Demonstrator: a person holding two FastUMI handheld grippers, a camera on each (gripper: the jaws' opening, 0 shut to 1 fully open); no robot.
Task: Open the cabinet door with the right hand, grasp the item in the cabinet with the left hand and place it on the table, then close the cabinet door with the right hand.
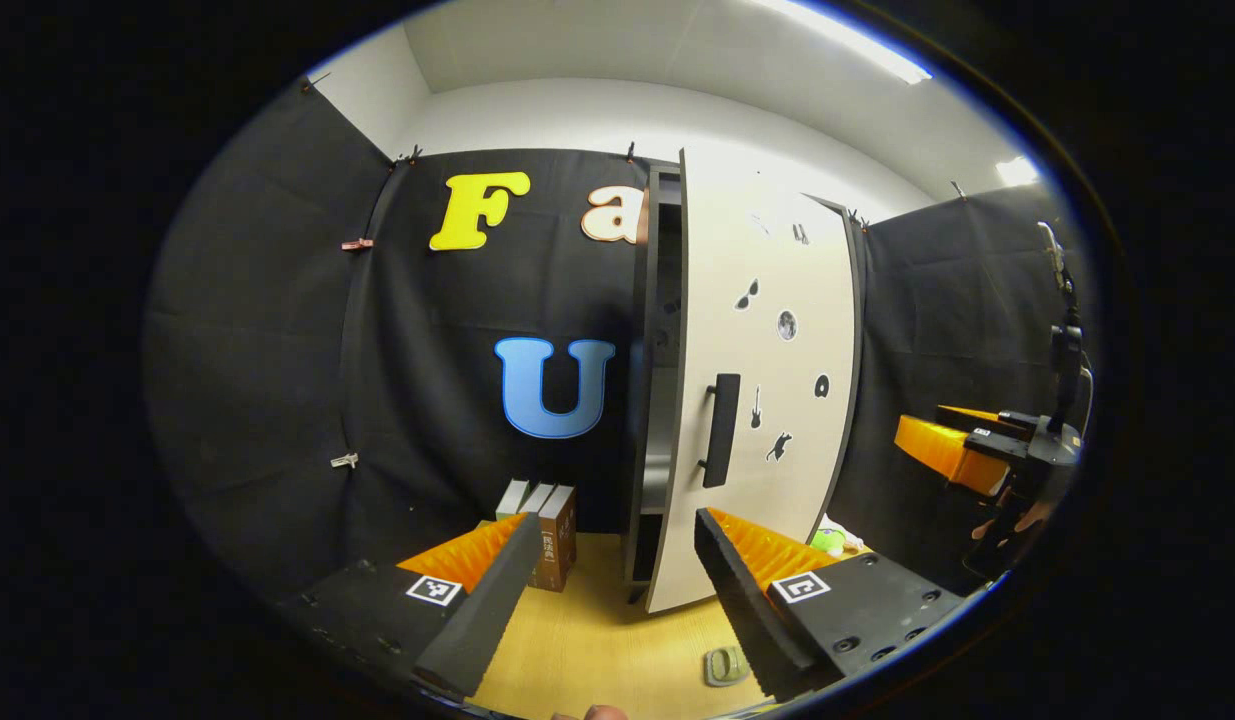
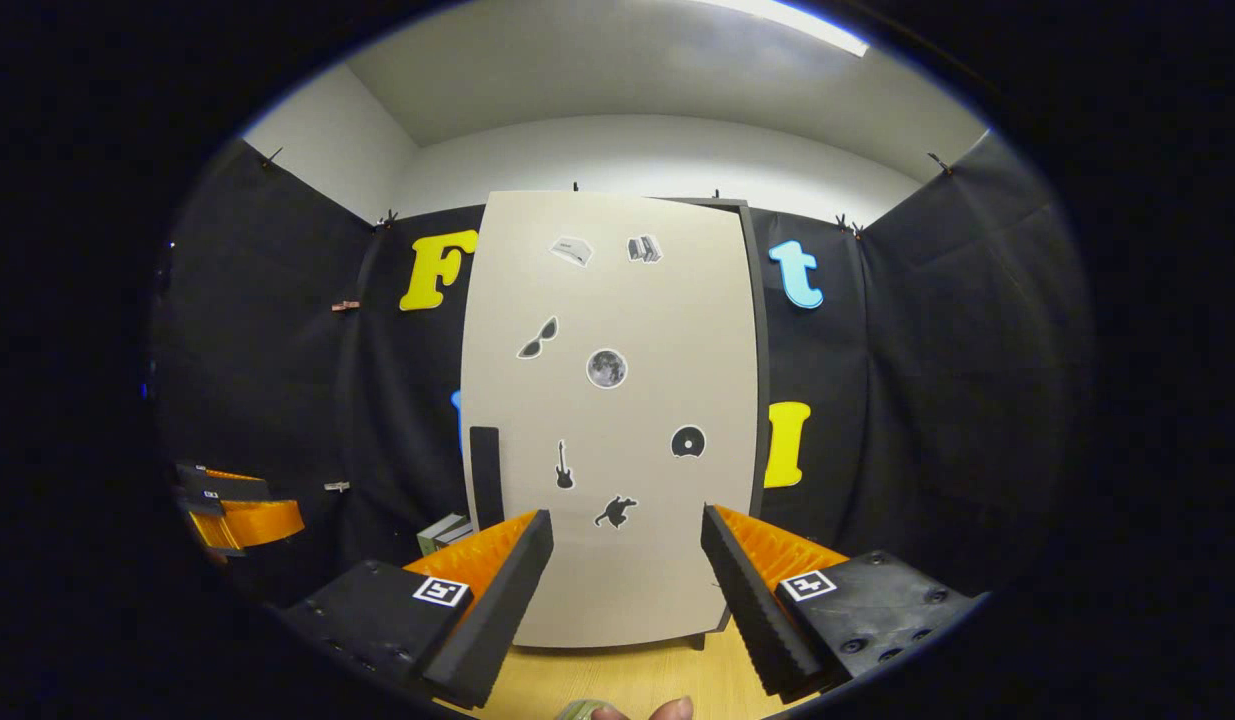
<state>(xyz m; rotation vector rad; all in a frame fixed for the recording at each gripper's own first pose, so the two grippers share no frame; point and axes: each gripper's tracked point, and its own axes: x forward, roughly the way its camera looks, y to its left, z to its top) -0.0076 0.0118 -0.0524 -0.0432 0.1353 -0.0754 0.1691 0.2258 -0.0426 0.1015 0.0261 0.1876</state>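
Stage: The cabinet door (image 1: 767,400) stands partly swung out, hinged on its right edge, with a dark gap at its left showing the cabinet (image 1: 662,400) interior. I judge that opening it is not finished.
Left claw (image 1: 617,585): Your fingers are spread wide and hold nothing, above the wooden surface (image 1: 597,640), aimed at the gap.
Right claw (image 2: 627,590): Also spread wide and empty, facing the door's front square on. In the left gripper view it sits well off to the right (image 1: 952,450).
Door handle (image 2: 485,475): A dark vertical bar near the door's free left edge, its long axis upright. It lies up and to the left of your right claw, apart from it.
Item in the cabinet: I cannot make it out in the shadowed gap.
Nearby: Books (image 1: 542,530) stand upright on the surface, left of the cabinet.
Next: To widen the door, your right claw would need to shift left towards the handle.
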